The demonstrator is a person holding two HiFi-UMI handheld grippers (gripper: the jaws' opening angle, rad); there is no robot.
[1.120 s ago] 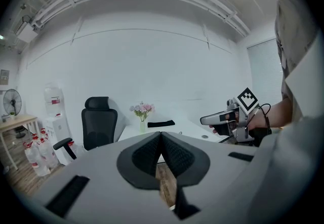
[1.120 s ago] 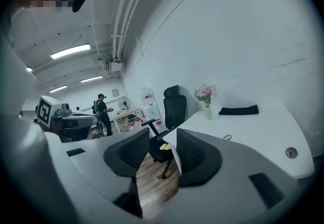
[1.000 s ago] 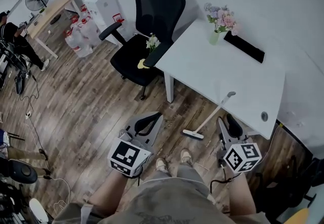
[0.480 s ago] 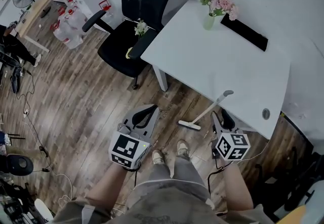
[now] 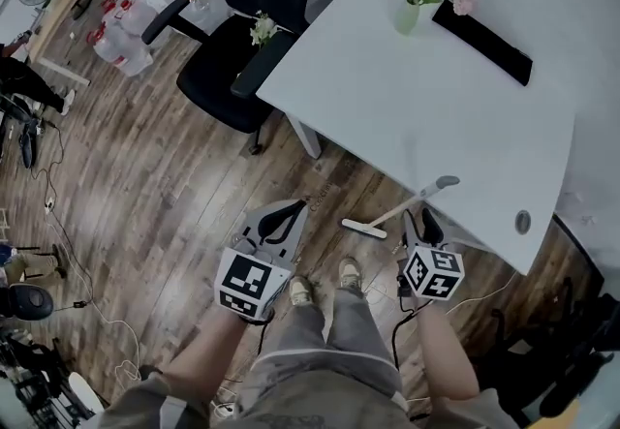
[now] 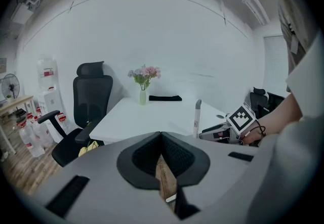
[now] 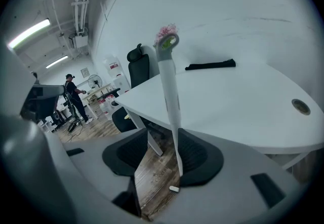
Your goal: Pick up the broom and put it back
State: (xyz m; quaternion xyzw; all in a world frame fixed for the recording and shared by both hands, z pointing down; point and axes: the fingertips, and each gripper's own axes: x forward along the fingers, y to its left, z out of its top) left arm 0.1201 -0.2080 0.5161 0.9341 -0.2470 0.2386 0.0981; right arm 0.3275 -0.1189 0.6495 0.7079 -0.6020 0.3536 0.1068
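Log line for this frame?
phase: pre-grasp | right claw: just opened, broom handle ahead, ungripped | left claw: shut, empty | broom: leaning on table

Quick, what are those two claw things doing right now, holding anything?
Left gripper: closed, empty.
Right gripper: open, jaws have just been opening; the broom handle stands between them, ungripped.

Pale broom (image 5: 401,210), head on floor (image 5: 174,195), handle tilted against table (image 5: 436,98)
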